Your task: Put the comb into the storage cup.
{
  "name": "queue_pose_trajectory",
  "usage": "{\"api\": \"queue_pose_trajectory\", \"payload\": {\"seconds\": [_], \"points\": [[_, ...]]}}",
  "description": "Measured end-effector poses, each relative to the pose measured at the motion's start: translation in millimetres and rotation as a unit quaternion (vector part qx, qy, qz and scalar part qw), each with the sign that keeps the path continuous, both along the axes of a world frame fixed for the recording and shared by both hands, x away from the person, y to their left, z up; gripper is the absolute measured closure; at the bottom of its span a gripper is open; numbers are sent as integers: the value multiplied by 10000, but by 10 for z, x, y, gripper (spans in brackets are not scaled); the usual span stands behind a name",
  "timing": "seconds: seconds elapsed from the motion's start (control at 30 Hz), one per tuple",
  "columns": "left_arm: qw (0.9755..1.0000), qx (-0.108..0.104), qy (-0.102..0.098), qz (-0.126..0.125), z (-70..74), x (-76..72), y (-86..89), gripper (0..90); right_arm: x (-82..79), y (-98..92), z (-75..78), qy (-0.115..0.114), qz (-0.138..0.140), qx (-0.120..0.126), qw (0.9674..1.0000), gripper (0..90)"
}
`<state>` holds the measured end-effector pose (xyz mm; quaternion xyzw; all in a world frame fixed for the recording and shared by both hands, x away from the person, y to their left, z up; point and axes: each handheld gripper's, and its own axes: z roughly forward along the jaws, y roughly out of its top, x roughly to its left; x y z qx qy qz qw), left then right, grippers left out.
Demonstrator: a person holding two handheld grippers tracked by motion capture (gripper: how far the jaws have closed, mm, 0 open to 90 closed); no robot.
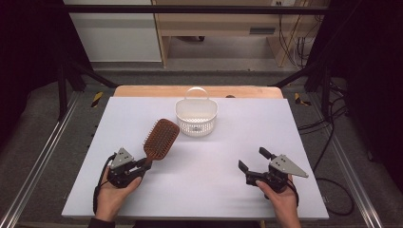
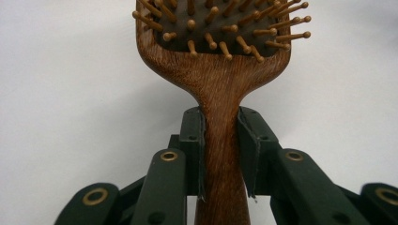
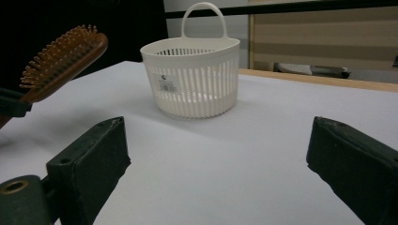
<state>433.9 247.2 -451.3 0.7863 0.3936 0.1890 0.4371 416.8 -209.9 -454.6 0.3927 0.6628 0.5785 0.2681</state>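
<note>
Your left claw [image 1: 142, 164] is clamped on the handle of a wooden hairbrush [image 1: 160, 137], bristles up, held above the white worktop [image 1: 199, 185] near a white basket [image 1: 196, 116]. Your right claw [image 1: 253, 160] is spread wide, holding nothing.

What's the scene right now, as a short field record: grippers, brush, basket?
left gripper: shut on the brush handle
right gripper: open, nothing between the jaws
brush: wooden, bristles up, head raised off the table, pointing toward the basket
basket: white, slotted, upright, handle up, looks empty
table: white top
</note>
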Motion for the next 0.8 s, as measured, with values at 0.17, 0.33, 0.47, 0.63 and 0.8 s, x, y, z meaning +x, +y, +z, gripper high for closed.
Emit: {"api": "queue_pose_trajectory", "payload": {"seconds": [0.17,0.33,0.47,0.63,0.8], "points": [[9999,-120,-107,58,9,-18,5,725,39,192,57,48,201,14,9998,60],[9992,-234,-321,98,6,-45,28,725,138,538,120,136,592,50,9981,57],[9982,-318,-489,114,23,-72,20,725,218,766,145,278,812,180,9961,54],[9979,-335,-538,105,13,-82,6,725,285,983,186,472,1058,311,9928,48],[9972,-365,-656,56,28,-105,-20,725,389,1259,274,662,1377,524,9869,54]]}}
